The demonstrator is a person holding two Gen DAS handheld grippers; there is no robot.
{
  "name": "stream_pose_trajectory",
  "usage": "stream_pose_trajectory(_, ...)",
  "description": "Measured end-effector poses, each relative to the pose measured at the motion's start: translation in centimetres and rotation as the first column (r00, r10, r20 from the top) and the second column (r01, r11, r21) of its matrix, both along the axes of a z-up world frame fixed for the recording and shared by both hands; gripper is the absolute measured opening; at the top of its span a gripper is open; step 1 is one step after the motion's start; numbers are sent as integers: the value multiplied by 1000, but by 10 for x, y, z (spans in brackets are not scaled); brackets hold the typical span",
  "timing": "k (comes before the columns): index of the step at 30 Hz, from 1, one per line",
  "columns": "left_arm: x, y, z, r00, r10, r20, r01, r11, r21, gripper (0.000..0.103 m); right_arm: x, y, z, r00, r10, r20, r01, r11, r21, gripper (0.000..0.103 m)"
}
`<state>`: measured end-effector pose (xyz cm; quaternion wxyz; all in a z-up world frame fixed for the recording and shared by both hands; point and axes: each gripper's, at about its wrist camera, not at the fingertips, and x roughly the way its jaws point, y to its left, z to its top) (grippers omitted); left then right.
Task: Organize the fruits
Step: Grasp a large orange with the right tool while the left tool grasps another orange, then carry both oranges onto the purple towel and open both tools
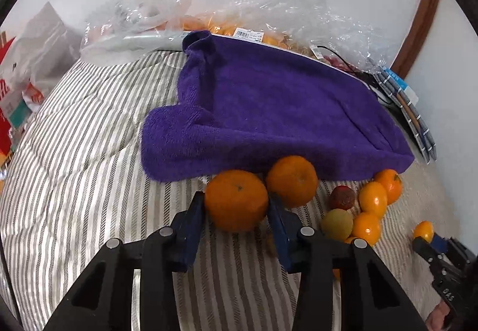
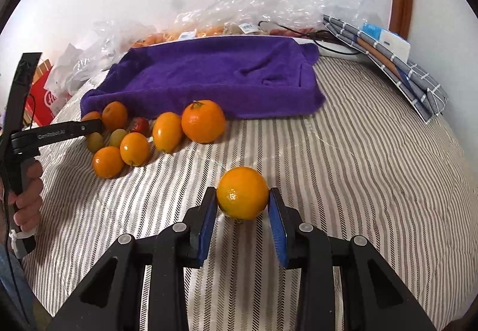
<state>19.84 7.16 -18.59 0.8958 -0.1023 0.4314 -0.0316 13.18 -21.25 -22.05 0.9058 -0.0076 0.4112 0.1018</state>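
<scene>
Roll risk: I judge the round orange [image 2: 242, 193] could slip from my right gripper [image 2: 242, 205] on the soft striped bed [image 2: 358, 169]; the pads look just touching its sides.
Knock risk: my left gripper [image 1: 237, 205] could nudge the second orange [image 1: 292, 180] beside it.
Left gripper: closed onto a big orange [image 1: 236, 200] at the purple towel's [image 1: 269, 109] near edge.
Right gripper: narrowed around its orange, mid-bed, apart from the fruit pile [image 2: 134, 136].
</scene>
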Motion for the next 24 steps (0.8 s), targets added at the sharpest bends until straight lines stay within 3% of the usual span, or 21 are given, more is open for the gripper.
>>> stream_pose_trajectory(7, -36, 7, 30, 1000, 15, 17, -15, 1000, 18, 39, -10, -9, 28, 999, -44, 25, 44, 999, 15, 34)
stream_pose_trajectory(16, -83, 2, 94, 996, 24, 82, -23, 1000, -12, 39, -30, -22, 90, 993, -80, 84, 77, 996, 46, 34)
stream_pose_trajectory(24, -94, -7, 133, 990, 23, 136, -22, 1000, -10, 39, -38, -33, 126, 984, -106, 142, 98, 993, 61, 34)
